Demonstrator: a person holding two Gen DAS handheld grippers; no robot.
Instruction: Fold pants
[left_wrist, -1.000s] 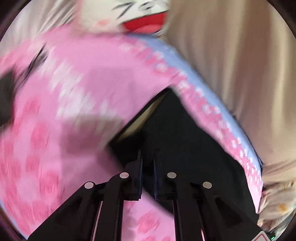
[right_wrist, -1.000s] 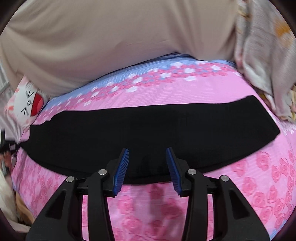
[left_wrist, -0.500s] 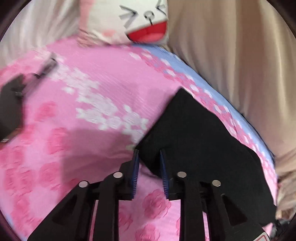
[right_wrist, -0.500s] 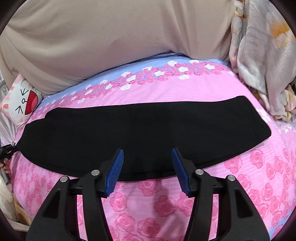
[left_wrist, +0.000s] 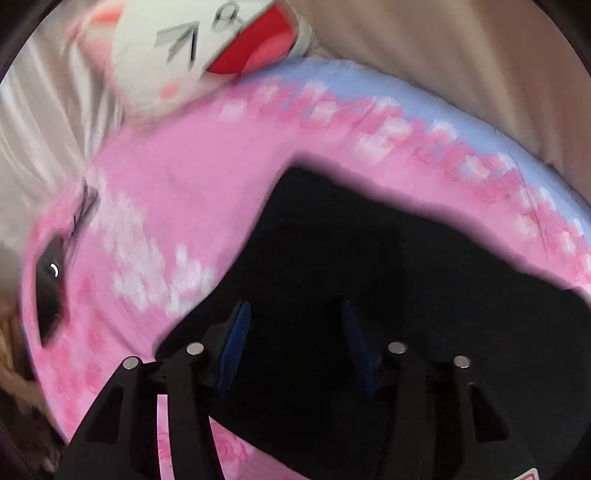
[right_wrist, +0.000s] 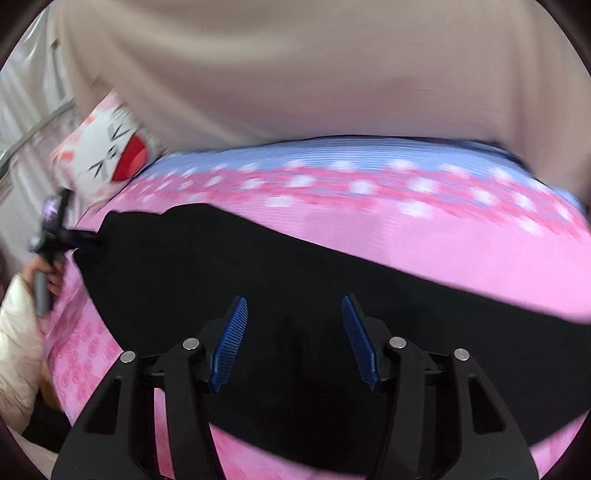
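The black pants (right_wrist: 258, 280) lie flat as a long folded strip across the pink flowered bed sheet (right_wrist: 461, 240). In the left wrist view their left end (left_wrist: 369, 258) fills the lower right. My left gripper (left_wrist: 295, 321) is open and empty, its blue pads low over the pants' end. My right gripper (right_wrist: 293, 314) is open and empty, low over the pants near their near edge. The left gripper also shows in the right wrist view (right_wrist: 55, 236), at the pants' far left end. Both views are blurred.
A white cartoon-face pillow (right_wrist: 110, 158) lies at the bed's far left corner, also in the left wrist view (left_wrist: 207, 48). A beige curtain (right_wrist: 295, 74) hangs behind the bed. A dark object (left_wrist: 50, 295) lies at the sheet's left edge.
My left gripper has opened wide, let go of the pants' end and moved over it. My right gripper has swung left along the pants and dropped closer to them.
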